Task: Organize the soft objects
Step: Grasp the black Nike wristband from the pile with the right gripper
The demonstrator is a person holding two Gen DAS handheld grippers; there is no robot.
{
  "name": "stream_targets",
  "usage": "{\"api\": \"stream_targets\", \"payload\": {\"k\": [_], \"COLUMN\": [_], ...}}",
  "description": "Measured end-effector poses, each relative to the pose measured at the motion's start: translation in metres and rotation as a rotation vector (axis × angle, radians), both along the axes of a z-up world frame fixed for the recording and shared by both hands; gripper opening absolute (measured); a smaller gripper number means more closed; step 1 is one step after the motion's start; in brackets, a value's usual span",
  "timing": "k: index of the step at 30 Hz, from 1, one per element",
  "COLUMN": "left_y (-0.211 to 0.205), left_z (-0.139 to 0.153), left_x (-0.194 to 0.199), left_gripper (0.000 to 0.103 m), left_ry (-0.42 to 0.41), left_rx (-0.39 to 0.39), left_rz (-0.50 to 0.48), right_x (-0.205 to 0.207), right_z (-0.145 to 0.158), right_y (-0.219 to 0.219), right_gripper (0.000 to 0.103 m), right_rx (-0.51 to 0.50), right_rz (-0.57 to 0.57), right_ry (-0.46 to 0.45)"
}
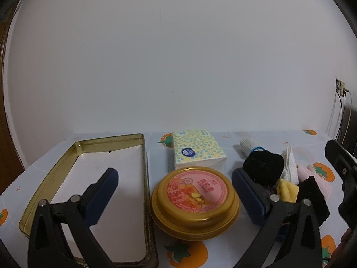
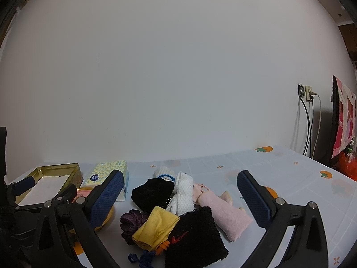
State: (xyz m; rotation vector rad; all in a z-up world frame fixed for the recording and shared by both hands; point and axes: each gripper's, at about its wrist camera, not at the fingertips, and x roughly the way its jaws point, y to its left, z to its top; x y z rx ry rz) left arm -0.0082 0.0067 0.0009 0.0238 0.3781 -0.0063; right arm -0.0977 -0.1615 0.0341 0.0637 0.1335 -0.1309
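A heap of soft things lies on the table: a black fuzzy scrunchie (image 2: 152, 193), a white mesh cloth (image 2: 184, 192), a pink sock (image 2: 225, 213), a black wristband (image 2: 196, 236), a yellow cloth (image 2: 156, 227) and a purple scrunchie (image 2: 131, 222). My right gripper (image 2: 178, 198) hovers open over this heap, holding nothing. An open gold rectangular tin (image 1: 89, 192) lies at the left, and a round gold tin (image 1: 195, 203) with a pink lid stands beside it. My left gripper (image 1: 174, 198) is open above both tins, its fingers astride the round tin.
A yellow-patterned tissue pack (image 1: 197, 150) stands behind the round tin. The tablecloth (image 2: 301, 178) is pale with orange fruit prints and has bare room at the right. A wall socket with cables (image 2: 306, 96) and a chair with a patterned cover (image 2: 343, 116) are at the far right.
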Motion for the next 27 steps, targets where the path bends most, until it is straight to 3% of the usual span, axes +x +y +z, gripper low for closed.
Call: {"api": "stream_targets", "payload": {"k": [5, 10, 16, 18, 19, 20, 22, 27], "left_y": [0.0, -0.005, -0.018, -0.023, -0.027, -0.03, -0.036, -0.042], "left_z": [0.0, -0.002, -0.002, -0.002, -0.003, -0.003, -0.004, -0.008], "left_x": [-0.003, -0.01, -0.031, -0.036, -0.038, -0.041, -0.045, -0.049], "left_gripper": [0.103, 0.103, 0.103, 0.103, 0.102, 0.094, 0.08, 0.079], "left_ry": [0.01, 0.033, 0.02, 0.024, 0.04, 0.046, 0.059, 0.119], "left_rx": [-0.003, -0.011, 0.012, 0.024, 0.029, 0.033, 0.05, 0.065], "left_rz": [-0.022, -0.061, -0.114, -0.123, -0.138, -0.151, -0.172, -0.195], "right_x": [-0.003, -0.021, -0.029, -0.026, -0.023, -0.019, -0.008, 0.026], "right_z": [0.0, -0.001, -0.009, -0.013, -0.016, -0.018, -0.024, -0.04], "right_y": [-0.015, -0.059, -0.115, -0.121, -0.12, -0.118, -0.109, -0.071], "right_gripper": [0.103, 0.103, 0.102, 0.093, 0.081, 0.07, 0.065, 0.065], "right_rx": [0.003, 0.013, 0.103, 0.128, 0.128, 0.13, 0.152, 0.147], "right_rz": [-0.012, -0.047, -0.026, 0.027, 0.048, 0.071, 0.148, 0.253], "right_ry": [0.026, 0.066, 0.204, 0.271, 0.304, 0.34, 0.401, 0.543]}}
